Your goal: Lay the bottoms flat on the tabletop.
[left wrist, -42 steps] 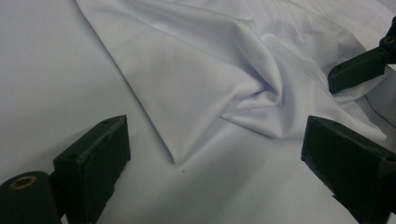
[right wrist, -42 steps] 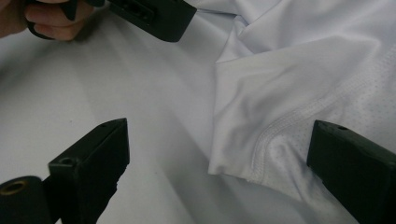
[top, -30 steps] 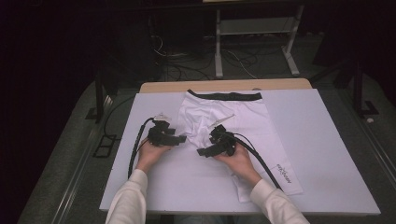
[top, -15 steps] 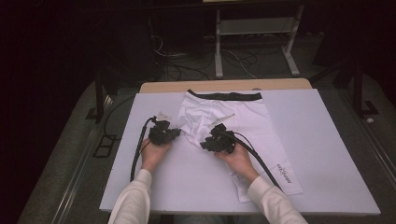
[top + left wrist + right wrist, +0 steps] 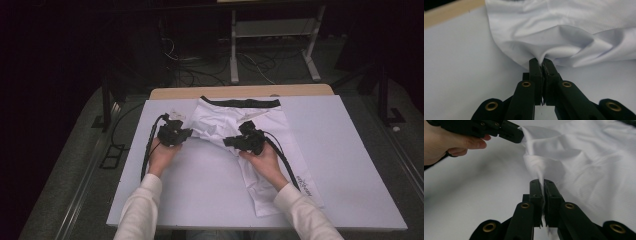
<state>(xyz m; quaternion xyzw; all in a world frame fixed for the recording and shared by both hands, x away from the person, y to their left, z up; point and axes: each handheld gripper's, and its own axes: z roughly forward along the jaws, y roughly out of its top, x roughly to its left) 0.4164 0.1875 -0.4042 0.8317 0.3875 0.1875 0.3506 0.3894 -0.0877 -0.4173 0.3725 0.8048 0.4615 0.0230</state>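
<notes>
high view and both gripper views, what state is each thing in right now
white fabric shorts with a black waistband: partly spread, near edge pinched up at two spots, creased
left tongs: shut on the shorts' edge
right tongs: shut on a fold of the shorts
white table cover: flat, one shorts leg lying flat on it

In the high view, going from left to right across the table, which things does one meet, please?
Left gripper → white shorts → right gripper → printed label at the lower right.
</notes>
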